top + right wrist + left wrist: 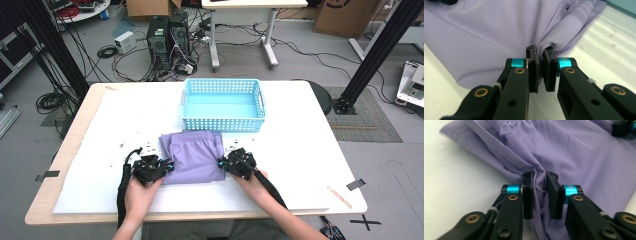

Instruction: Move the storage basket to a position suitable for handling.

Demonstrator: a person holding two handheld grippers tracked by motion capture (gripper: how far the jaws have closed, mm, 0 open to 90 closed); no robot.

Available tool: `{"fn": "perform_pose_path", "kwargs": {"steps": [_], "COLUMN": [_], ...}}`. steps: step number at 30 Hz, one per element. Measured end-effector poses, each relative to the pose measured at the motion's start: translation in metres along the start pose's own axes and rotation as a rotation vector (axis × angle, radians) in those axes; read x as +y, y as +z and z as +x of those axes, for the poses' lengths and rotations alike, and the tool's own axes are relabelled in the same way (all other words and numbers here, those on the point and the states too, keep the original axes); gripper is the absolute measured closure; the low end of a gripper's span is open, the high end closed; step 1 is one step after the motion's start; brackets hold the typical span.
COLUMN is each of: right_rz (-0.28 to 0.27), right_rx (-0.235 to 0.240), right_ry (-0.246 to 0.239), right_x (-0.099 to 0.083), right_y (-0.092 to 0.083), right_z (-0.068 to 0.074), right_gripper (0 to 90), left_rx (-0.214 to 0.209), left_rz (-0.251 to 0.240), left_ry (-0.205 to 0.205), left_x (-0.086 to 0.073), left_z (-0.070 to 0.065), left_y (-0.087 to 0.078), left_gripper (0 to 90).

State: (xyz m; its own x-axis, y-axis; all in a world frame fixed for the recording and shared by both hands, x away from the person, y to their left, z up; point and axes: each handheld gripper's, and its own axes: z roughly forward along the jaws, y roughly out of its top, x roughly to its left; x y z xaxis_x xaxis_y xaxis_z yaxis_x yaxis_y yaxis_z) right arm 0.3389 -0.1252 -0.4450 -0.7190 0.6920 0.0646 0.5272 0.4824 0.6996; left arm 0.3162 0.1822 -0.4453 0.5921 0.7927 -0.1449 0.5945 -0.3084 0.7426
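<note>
Folded lilac fabric garment on your counter: left hand-held gripper and right hand-held gripper each clamped on an opposite edge.

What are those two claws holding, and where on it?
The folded purple garment: the left gripper pinches its left edge, the right gripper its right edge.
</note>
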Motion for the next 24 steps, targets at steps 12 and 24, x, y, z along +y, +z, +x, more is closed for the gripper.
{"fn": "perform_pose_path", "kwargs": {"steps": [12, 24], "right_rz": [0.002, 0.004], "right_rx": [-0.044, -0.117], "right_ry": [0.034, 0.062], "right_x": [-0.022, -0.069], "right_y": [-0.033, -0.081], "right_z": [-0.030, -0.051], "right_gripper": [85.8, 85.8], "left_rx": [-0.111, -0.233], "left_rz": [0.020, 0.028], "left_ry": [0.060, 0.111], "left_x": [0.015, 0.031], "left_z": [-0.041, -0.087], "left_y": [0.027, 0.059], "left_gripper": [82.0, 82.3]}}
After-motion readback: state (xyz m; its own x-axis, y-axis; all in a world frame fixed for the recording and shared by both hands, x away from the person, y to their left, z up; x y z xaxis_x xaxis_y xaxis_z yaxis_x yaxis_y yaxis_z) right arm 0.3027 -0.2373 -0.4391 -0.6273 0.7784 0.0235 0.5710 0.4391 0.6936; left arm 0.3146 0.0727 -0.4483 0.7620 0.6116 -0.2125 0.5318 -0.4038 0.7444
